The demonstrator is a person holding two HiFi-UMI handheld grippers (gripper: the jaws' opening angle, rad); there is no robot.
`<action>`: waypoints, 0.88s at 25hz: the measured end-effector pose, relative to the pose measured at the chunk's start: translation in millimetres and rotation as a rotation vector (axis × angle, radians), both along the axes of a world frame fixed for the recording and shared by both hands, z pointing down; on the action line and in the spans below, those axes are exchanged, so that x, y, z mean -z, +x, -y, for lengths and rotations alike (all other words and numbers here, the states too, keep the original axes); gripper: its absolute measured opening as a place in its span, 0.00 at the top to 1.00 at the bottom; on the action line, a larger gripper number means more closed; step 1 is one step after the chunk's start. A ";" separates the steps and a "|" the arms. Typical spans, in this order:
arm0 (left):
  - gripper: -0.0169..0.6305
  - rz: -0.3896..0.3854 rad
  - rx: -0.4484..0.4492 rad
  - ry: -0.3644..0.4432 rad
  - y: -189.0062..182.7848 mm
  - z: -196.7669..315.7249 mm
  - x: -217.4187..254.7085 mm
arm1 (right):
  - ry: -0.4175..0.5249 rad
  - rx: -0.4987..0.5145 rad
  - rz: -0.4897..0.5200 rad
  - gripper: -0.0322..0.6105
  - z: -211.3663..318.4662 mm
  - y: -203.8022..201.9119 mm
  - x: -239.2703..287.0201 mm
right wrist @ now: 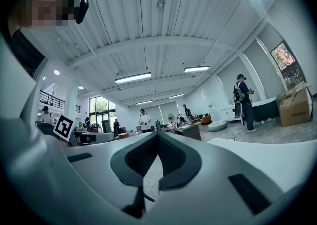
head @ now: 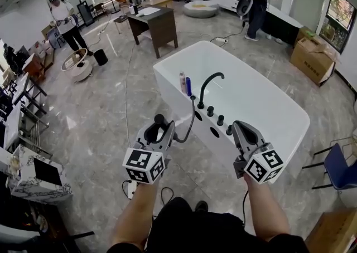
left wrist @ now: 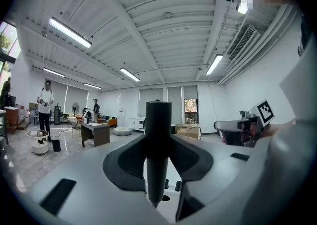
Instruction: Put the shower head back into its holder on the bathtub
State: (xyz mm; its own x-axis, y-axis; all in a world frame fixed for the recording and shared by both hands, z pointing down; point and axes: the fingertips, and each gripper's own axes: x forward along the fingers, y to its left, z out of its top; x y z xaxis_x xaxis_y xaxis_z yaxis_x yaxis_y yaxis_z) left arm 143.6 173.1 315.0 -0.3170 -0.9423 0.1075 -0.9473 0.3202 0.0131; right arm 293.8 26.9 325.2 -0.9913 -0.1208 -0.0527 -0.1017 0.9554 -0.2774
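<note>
Pinched upright between the jaws of the left gripper (head: 158, 134), lower centre: shower head (left wrist: 158, 140), a smooth matte black cylinder against dark ribbed pads (left wrist: 126, 162), jaws part spread around it. Trails a thin black hose (head: 188, 129) toward the glossy white bathtub (head: 170, 93) at centre, with curved black faucet (head: 207, 82) and round knobs (head: 220, 119) on the rim. Right gripper (right wrist: 157, 142): jaws pressed together, nothing between.

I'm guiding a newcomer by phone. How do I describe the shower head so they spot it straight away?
Find the white bathtub on the grey floor. Just before its near rim, the left gripper is shut on a slim black rod, the shower head. Unlike the curved spout and knobs fixed on the rim, it trails a dark hose.
</note>
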 end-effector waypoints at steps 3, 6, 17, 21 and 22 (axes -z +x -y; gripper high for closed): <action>0.75 0.005 0.005 -0.005 1.7 4.2 -1.0 | -0.018 0.010 -0.001 0.93 3.1 -0.3 -4.6; 0.75 0.011 0.003 0.003 2.4 11.0 2.2 | -0.019 0.019 -0.008 0.93 6.9 -2.1 -4.4; 0.75 -0.010 0.002 0.027 -25.8 32.9 -7.8 | -0.016 0.042 -0.054 0.93 23.1 -32.1 -16.3; 0.75 -0.006 -0.012 0.028 -43.6 44.6 -6.5 | -0.022 0.042 -0.071 0.93 33.2 -53.0 -20.7; 0.75 -0.003 -0.017 0.026 -48.3 47.7 -6.2 | -0.026 0.040 -0.072 0.93 36.2 -59.2 -21.5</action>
